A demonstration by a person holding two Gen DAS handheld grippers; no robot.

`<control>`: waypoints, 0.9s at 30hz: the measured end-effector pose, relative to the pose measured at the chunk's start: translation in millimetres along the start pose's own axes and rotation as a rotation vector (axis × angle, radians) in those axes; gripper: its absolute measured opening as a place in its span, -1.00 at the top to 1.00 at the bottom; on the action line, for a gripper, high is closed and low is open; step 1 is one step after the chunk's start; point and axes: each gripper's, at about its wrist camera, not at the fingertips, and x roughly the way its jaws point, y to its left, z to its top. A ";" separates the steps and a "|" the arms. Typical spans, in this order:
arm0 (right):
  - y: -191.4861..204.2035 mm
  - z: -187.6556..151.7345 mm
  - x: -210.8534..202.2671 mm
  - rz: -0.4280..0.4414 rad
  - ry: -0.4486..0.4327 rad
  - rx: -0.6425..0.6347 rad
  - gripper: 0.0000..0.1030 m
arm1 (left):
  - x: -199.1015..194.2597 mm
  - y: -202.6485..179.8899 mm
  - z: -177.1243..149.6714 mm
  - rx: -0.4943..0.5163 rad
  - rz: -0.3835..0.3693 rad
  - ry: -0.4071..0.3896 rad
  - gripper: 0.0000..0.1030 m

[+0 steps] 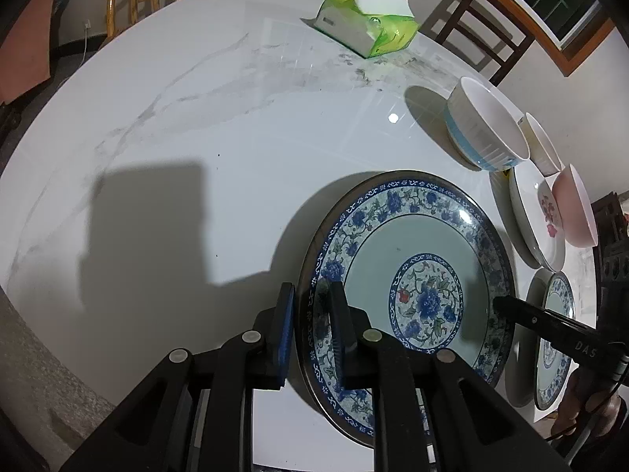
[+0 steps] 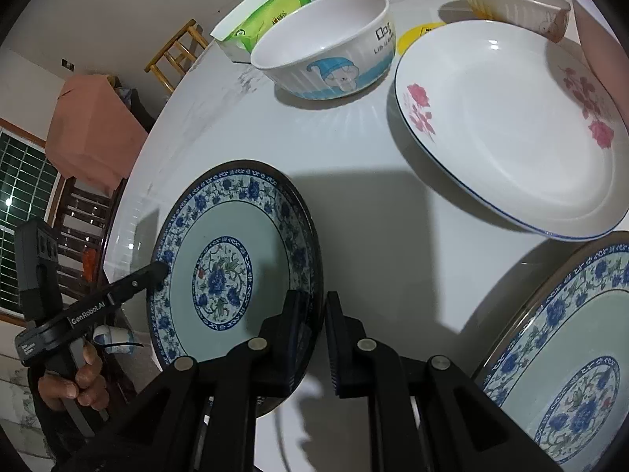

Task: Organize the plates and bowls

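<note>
A blue floral plate (image 1: 416, 251) (image 2: 236, 244) lies low over the white marble table (image 1: 196, 118). Whether it touches the table I cannot tell. My left gripper (image 1: 311, 291) is shut on its near rim in the left wrist view, one finger outside the rim and one inside. My right gripper (image 2: 313, 297) is shut on the opposite rim of the same plate. Each gripper shows in the other's view: the right gripper (image 1: 499, 303) at the plate's far edge, the left gripper (image 2: 159, 269) at the plate's left edge, held by a hand (image 2: 84, 385).
A second blue floral plate (image 2: 570, 354) (image 1: 556, 338) lies close by. Beyond stand a white plate with pink flowers (image 2: 507, 126), a cartoon bowl (image 2: 326, 39), a cream bowl (image 2: 511, 0) and a pink bowl (image 1: 576, 204). A green tissue pack (image 1: 369, 23) sits far back. Chairs ring the table.
</note>
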 end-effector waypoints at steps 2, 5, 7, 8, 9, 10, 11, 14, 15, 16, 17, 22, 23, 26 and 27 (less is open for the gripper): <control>0.1 -0.5 0.5 -0.002 -0.001 -0.001 0.75 | 0.0 0.5 -1.1 -0.001 -0.003 -0.003 0.72; 0.2 -1.5 0.8 -0.003 -0.004 -0.007 0.75 | 0.1 -0.3 -1.8 0.006 0.005 -0.009 0.70; 1.3 -2.1 1.5 -0.005 -0.007 -0.013 0.71 | 0.5 -1.3 -2.4 0.011 0.012 -0.012 0.68; 2.9 -2.4 2.1 -0.009 -0.005 -0.019 0.70 | 0.5 -2.2 -2.7 0.015 0.018 -0.014 0.67; 4.1 -2.9 2.3 -0.015 -0.007 -0.024 0.70 | 0.2 -2.6 -3.2 0.017 0.022 -0.015 0.66; 5.6 -3.3 2.3 -0.023 -0.009 -0.028 0.70 | 0.3 -3.1 -3.7 0.017 0.027 -0.014 0.63; 6.9 -3.8 1.8 -0.027 -0.010 -0.033 0.69 | 0.4 -3.7 -4.0 0.020 0.031 -0.014 0.61; 10.7 -4.4 1.3 -0.044 -0.016 -0.054 0.69 | 0.5 -4.2 -4.2 0.021 0.050 -0.019 0.50; 12.0 -3.9 0.9 -0.054 -0.022 -0.066 0.69 | 0.1 -3.1 -4.2 0.017 0.056 -0.023 0.49; 12.8 -3.9 0.3 -0.061 -0.027 -0.073 0.69 | -0.7 -2.1 -4.2 0.013 0.059 -0.029 0.49; 13.4 -3.9 -0.1 -0.068 -0.031 -0.079 0.69 | -1.7 -1.1 -4.4 0.010 0.063 -0.034 0.48; 14.3 -2.6 -5.1 -0.086 -0.055 -0.097 0.69 | -11.4 -0.3 -6.4 0.009 0.128 -0.090 0.47; 14.0 -2.6 -6.8 -0.088 -0.062 -0.095 0.69 | -13.8 -0.2 -6.7 0.007 0.139 -0.103 0.47; 11.3 -3.8 -10.6 -0.091 -0.075 -0.092 0.69 | -23.7 0.2 -9.4 -0.006 0.168 -0.155 0.46; 10.7 -4.3 -12.6 -0.089 -0.079 -0.089 0.69 | -28.6 -0.9 -11.2 -0.009 0.186 -0.181 0.46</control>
